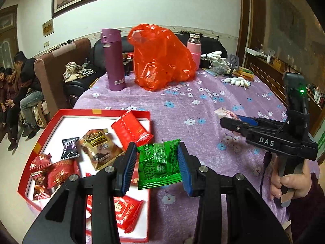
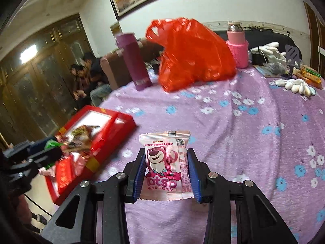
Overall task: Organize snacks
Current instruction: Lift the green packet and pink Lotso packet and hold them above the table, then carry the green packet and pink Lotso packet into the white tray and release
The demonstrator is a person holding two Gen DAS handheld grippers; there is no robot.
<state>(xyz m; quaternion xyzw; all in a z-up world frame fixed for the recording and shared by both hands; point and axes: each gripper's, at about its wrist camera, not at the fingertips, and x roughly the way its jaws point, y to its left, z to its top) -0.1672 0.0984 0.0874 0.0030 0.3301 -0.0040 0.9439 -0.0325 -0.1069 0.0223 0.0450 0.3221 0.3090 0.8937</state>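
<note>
The left tongs pinched a green packet over the red box (snack-filled); the right tongs pinched a pink packet above the counter.

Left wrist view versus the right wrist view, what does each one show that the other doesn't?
Only the left wrist view shows the green packet clearly, clamped in the left tool, plus the snacks inside the red box. Only the right wrist view shows the pink bear packet clearly, clamped in the right tool. Both show the orange bag, purple flask and flowered tablecloth.
</note>
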